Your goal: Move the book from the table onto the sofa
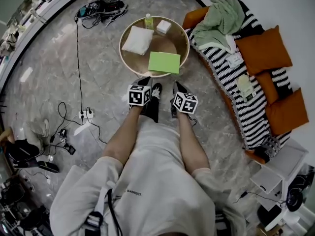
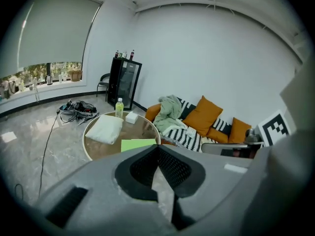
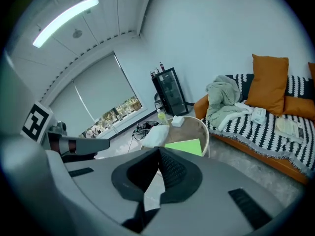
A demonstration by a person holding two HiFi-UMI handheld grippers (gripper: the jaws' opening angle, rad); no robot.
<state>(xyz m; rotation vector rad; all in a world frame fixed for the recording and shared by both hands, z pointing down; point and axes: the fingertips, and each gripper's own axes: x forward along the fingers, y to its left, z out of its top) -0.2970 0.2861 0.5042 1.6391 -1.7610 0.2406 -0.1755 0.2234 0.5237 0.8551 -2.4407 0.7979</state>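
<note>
A flat green book [image 1: 164, 62] lies on the near side of a round glass-topped table [image 1: 166, 44]. It also shows in the left gripper view as the book [image 2: 138, 144] and in the right gripper view as the book [image 3: 186, 146]. The sofa [image 1: 231, 77], under a black-and-white striped throw, stands to the right of the table. My left gripper [image 1: 143, 80] and right gripper [image 1: 177, 87] hover side by side just short of the table's near edge, apart from the book. Both are shut with nothing between the jaws, as the left gripper [image 2: 158, 149] and right gripper [image 3: 158, 151] show.
On the table sit a white folded cloth [image 1: 137, 40], a bottle [image 1: 148, 20] and a small white box [image 1: 164, 26]. Orange cushions [image 1: 265, 49], a green blanket [image 1: 219, 17] and papers lie on the sofa. Cables and a power strip [image 1: 86, 114] run over the floor at left.
</note>
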